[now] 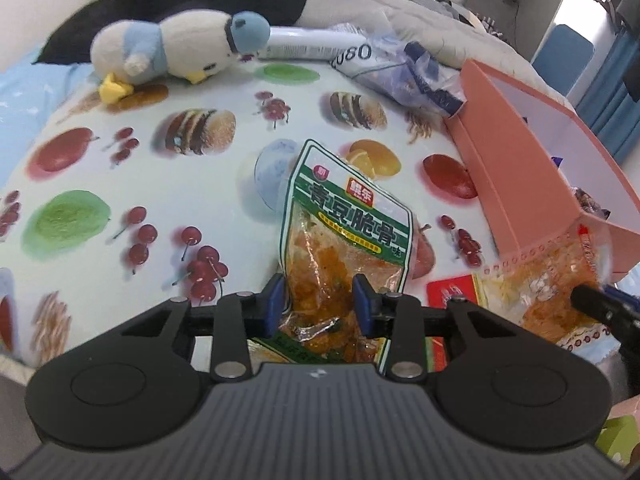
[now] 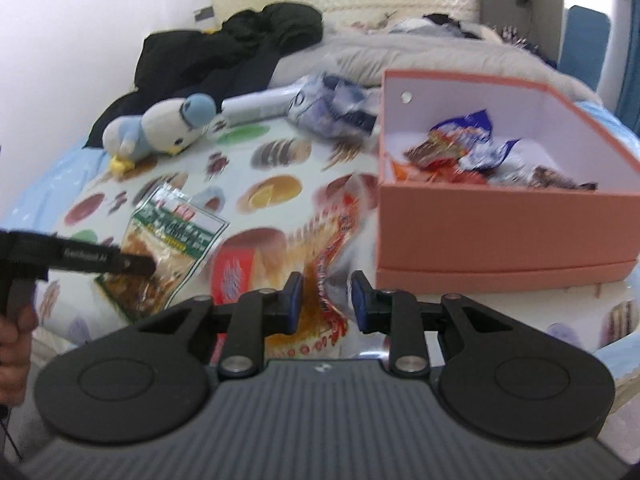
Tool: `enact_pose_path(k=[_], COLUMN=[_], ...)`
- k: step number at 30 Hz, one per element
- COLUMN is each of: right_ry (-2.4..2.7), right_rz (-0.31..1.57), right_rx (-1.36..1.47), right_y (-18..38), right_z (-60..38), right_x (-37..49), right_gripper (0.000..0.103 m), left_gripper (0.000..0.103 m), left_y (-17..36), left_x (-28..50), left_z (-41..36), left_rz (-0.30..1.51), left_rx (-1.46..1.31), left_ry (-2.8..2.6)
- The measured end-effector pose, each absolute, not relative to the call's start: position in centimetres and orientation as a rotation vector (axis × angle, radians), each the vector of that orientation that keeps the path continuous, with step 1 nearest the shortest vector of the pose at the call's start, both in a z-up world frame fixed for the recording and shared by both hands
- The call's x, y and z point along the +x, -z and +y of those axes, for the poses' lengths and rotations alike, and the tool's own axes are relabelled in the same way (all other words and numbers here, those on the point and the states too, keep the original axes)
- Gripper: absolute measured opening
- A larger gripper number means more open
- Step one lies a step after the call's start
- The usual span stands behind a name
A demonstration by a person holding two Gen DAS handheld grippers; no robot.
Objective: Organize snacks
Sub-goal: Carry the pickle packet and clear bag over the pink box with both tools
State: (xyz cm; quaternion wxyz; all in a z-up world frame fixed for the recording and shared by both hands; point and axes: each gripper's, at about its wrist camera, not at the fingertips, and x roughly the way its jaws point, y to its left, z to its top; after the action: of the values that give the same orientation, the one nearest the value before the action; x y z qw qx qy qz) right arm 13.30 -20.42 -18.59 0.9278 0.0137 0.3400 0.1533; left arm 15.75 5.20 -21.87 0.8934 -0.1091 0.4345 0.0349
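Observation:
A green-labelled snack packet (image 1: 344, 232) with orange contents hangs above the fruit-print cloth (image 1: 160, 184), and my left gripper (image 1: 318, 306) is shut on its lower end. The right wrist view shows the same packet (image 2: 176, 232) at the left, in the left gripper (image 2: 136, 266). My right gripper (image 2: 326, 302) is shut on a clear packet with red print (image 2: 332, 248). That packet (image 1: 548, 276) appears at the right of the left wrist view, beside the right gripper's finger (image 1: 592, 302). A pink open box (image 2: 500, 232) holding several wrapped snacks (image 2: 472, 148) stands just right of it.
A blue-and-white plush penguin (image 1: 172, 48), a white tube (image 1: 312, 42) and a crumpled blue bag (image 1: 404, 68) lie at the cloth's far edge, with black clothing (image 2: 232, 44) behind. A red flat packet (image 1: 450, 292) lies on the cloth between the grippers. A hand (image 2: 16, 340) holds the left gripper.

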Motion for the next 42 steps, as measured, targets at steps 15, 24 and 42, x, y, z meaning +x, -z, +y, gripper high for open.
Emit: enact_pose_path(k=[15, 24, 42], right_ry=[-0.297, -0.28, -0.156], right_rz=[0.657, 0.571, 0.48], right_rx=[0.077, 0.084, 0.098], right_y=[15.7, 11.0, 5.6], right_z=[-22.7, -25.0, -30.9], right_x=[12.1, 10.7, 15.8], right_gripper=[0.019, 0.017, 0.017], left_gripper=[0.041, 0.041, 0.041], left_y=[16.5, 12.2, 6.2], left_x=[12.9, 13.3, 22.7], left_z=[-0.2, -3.2, -10.4], left_rz=[0.874, 0.819, 0.758], left_rx=[-0.257, -0.248, -0.171], left_ry=[-0.063, -0.007, 0.144])
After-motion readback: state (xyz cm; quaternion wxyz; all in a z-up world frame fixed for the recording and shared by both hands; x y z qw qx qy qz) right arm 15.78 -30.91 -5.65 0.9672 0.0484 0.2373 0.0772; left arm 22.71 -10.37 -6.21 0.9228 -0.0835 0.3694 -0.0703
